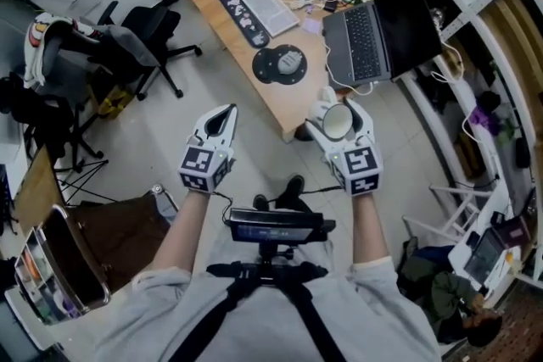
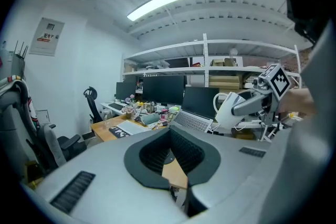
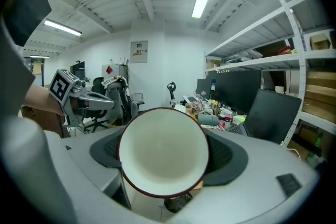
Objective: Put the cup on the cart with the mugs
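Note:
A white cup (image 1: 337, 121) with a dark rim lies on its side between the jaws of my right gripper (image 1: 338, 109), mouth toward the gripper's camera. In the right gripper view the cup's mouth (image 3: 163, 152) fills the middle and the right gripper (image 3: 164, 113) is shut on it. My left gripper (image 1: 226, 116) is held level beside it on the left, its jaws closed to a point with nothing in them. The left gripper view looks out over the left gripper (image 2: 170, 132) at the cup (image 2: 231, 108) in the right gripper (image 2: 247, 105). No cart with mugs shows in any view.
Just ahead is the corner of a wooden desk (image 1: 222, 13) carrying a keyboard (image 1: 267, 2), a laptop (image 1: 358, 42), a round black pad (image 1: 280, 64) and clutter. Office chairs (image 1: 140, 34) stand at the left, white shelving (image 1: 475, 21) at the right. A brown bin (image 1: 110, 242) sits near my left elbow.

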